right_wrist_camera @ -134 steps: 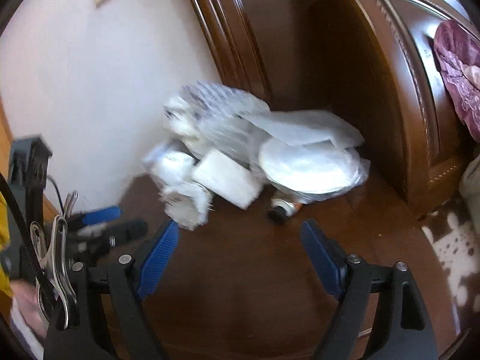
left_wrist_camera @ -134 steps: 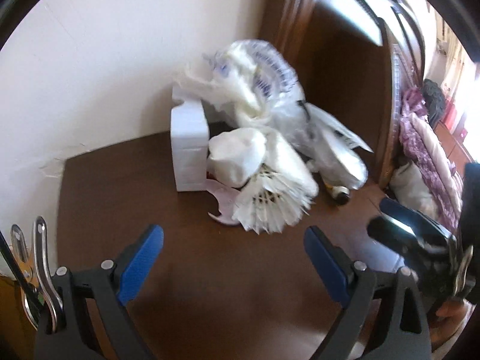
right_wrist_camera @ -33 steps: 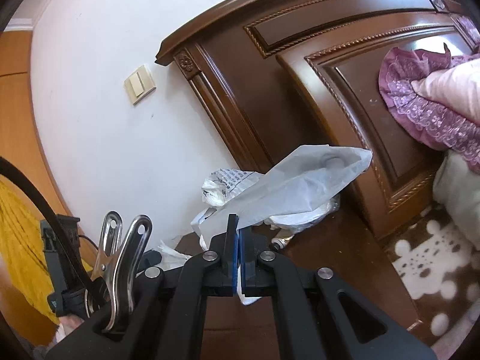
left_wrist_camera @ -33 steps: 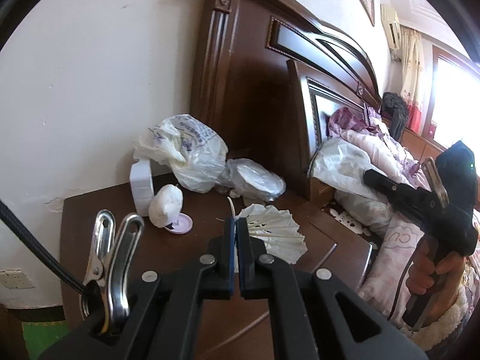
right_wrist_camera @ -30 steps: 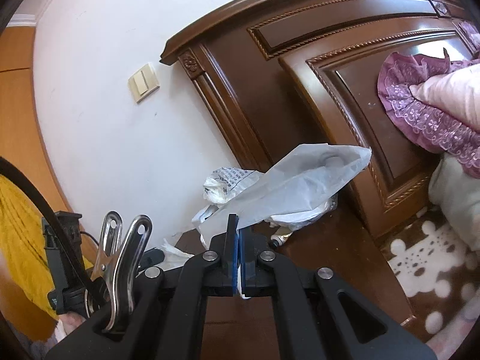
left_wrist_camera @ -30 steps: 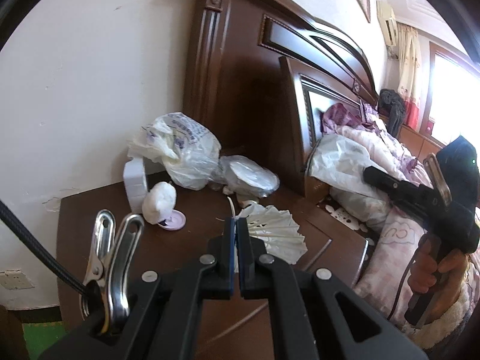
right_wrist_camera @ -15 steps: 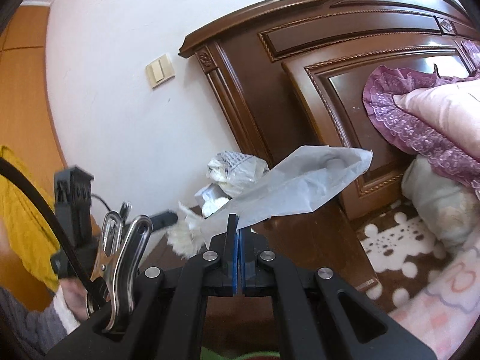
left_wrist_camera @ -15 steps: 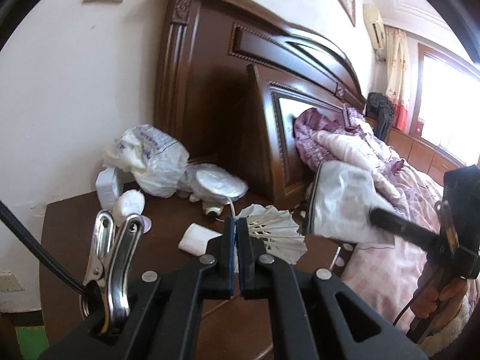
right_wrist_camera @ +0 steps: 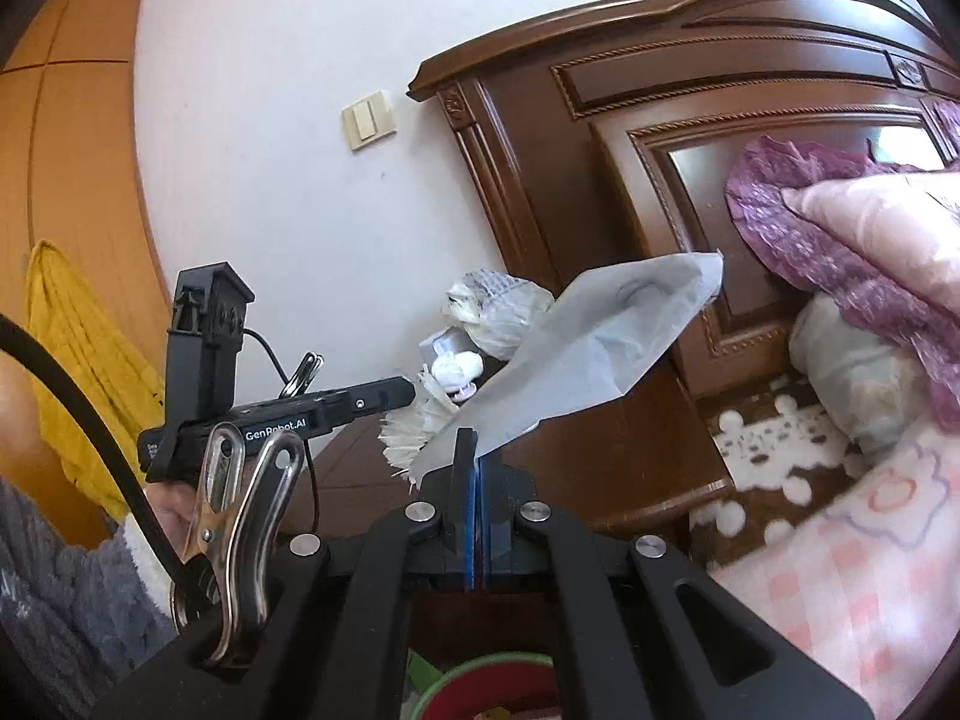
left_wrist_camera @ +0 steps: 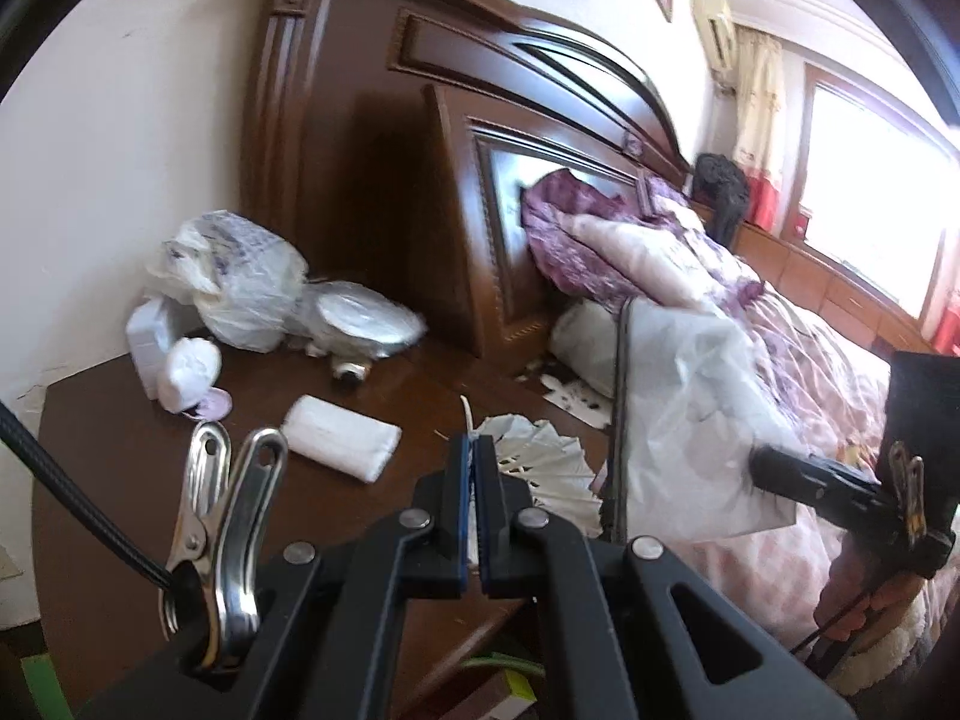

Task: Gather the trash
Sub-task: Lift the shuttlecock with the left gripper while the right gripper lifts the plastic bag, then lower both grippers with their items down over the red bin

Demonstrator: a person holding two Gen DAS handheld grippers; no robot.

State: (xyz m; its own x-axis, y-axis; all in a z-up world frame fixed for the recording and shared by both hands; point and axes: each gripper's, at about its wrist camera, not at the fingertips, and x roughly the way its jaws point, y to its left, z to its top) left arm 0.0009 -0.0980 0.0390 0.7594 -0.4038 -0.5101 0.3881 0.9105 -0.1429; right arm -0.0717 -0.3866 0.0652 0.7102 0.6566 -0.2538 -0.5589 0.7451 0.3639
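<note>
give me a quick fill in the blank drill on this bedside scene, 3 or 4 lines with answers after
1. The left tongs are shut on a white pleated paper ____.
2. The right tongs pinch a translucent grey plastic ____.
3. The white rectangular foam block lies on the dark brown wooden ____.
4. The cream wall switch sits beside the carved wooden ____.

Missing words: fan; bag; nightstand; headboard
</note>
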